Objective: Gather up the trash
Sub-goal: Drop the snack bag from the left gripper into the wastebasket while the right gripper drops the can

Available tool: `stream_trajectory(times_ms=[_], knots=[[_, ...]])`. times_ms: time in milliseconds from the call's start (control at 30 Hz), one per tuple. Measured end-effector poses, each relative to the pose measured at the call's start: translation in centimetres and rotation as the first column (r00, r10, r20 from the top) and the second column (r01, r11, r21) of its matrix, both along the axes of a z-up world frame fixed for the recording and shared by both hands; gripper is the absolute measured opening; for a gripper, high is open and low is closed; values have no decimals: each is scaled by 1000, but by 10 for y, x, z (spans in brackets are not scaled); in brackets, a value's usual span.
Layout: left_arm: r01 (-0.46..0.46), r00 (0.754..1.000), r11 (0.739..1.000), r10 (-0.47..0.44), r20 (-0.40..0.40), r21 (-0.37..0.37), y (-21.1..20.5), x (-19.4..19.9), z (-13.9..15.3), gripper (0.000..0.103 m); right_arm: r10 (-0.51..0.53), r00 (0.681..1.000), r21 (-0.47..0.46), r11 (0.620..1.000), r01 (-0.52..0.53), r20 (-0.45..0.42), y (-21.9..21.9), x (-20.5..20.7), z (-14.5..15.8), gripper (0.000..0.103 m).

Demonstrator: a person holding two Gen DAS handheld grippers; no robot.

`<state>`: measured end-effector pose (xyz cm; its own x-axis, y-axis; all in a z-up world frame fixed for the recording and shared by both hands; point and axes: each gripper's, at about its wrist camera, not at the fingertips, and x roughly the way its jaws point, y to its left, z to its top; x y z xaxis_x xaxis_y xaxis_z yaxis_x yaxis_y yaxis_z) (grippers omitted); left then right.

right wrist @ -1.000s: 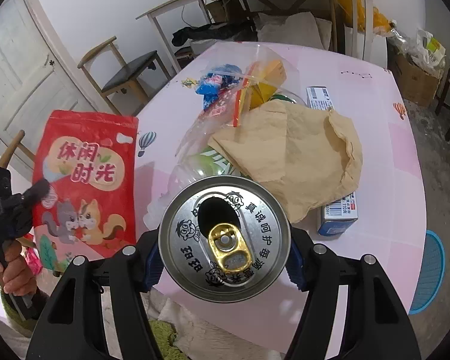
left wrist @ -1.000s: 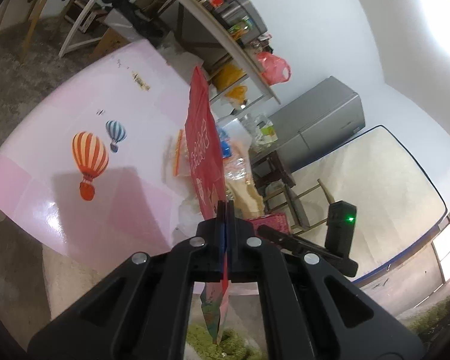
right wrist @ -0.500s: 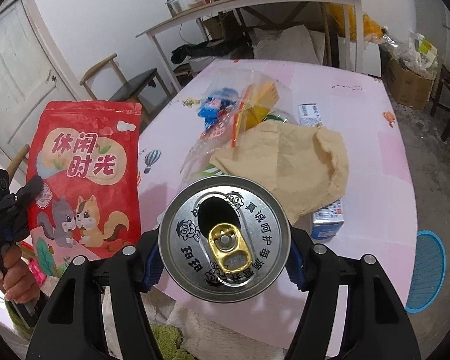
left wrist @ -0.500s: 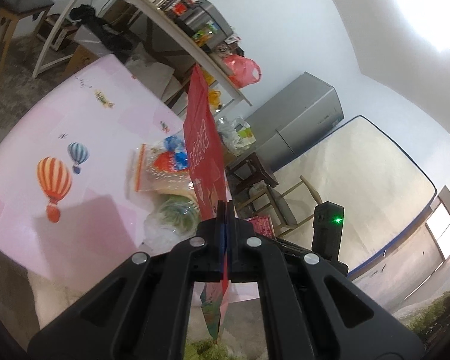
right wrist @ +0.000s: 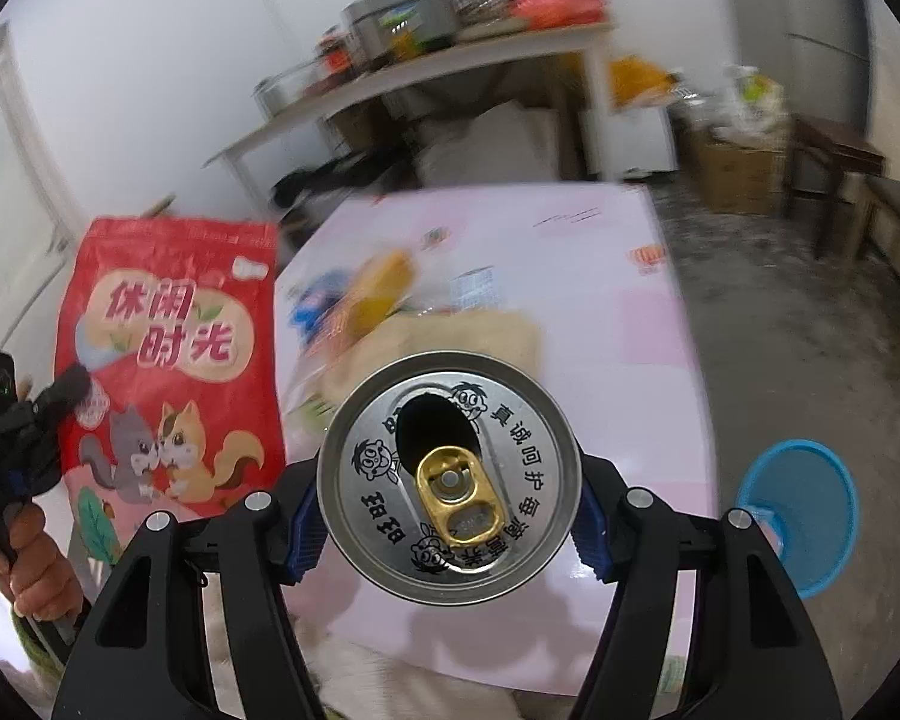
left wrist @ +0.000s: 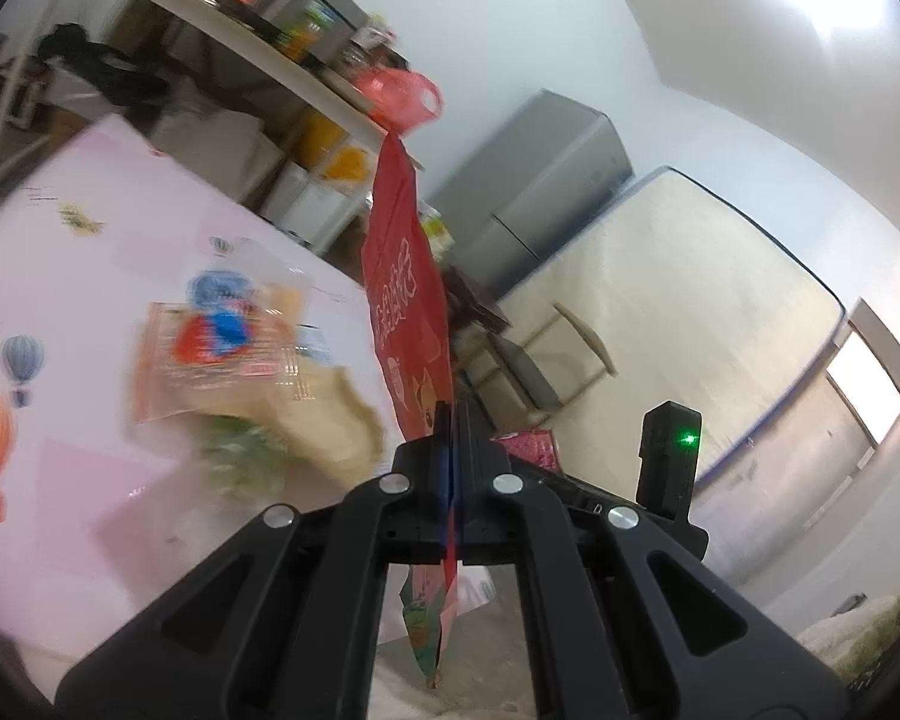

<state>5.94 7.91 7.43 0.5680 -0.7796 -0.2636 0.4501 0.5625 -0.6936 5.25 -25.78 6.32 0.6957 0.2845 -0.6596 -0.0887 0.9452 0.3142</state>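
My left gripper point(left wrist: 452, 414) is shut on a red snack bag point(left wrist: 408, 294), held edge-on and upright above the near edge of the pink table point(left wrist: 78, 276). The bag's front with squirrel print shows in the right wrist view point(right wrist: 168, 372), left of the can. My right gripper point(right wrist: 447, 480) is shut on an opened silver drink can point(right wrist: 450, 480), top facing the camera, held above the table's near edge. A pile of trash lies on the table: a brown paper bag point(right wrist: 450, 330), clear plastic bags with wrappers point(left wrist: 228, 342) and a small carton point(right wrist: 477, 288).
A blue bin point(right wrist: 801, 516) stands on the floor to the right of the table point(right wrist: 660, 330). A cluttered shelf point(right wrist: 450, 60), a fridge point(left wrist: 540, 180), chairs and a mattress point(left wrist: 690, 300) line the room behind.
Both grippers have risen and pulled back from the table with their loads. The trash pile looks smaller and farther. The blue bin has come further into the right wrist view.
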Motion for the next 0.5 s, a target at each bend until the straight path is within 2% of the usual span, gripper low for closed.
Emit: stream_trajectory(times_ms=[133, 200, 367, 500], knots=[[104, 995, 995, -104, 11, 9, -47, 21, 9, 0, -168, 985, 1, 986, 168, 35, -57, -25, 10, 64], [168, 986, 985, -168, 12, 29, -82, 34, 15, 0, -247, 968, 2, 969, 247, 40, -83, -37, 9, 64], [317, 948, 944, -317, -13, 90, -174, 59, 21, 0, -462, 887, 19, 887, 462, 4, -158, -72, -14, 64], [410, 912, 894, -403, -78, 181, -261, 78, 12, 0, -583, 809, 52, 808, 587, -73, -210, -99, -52, 64]])
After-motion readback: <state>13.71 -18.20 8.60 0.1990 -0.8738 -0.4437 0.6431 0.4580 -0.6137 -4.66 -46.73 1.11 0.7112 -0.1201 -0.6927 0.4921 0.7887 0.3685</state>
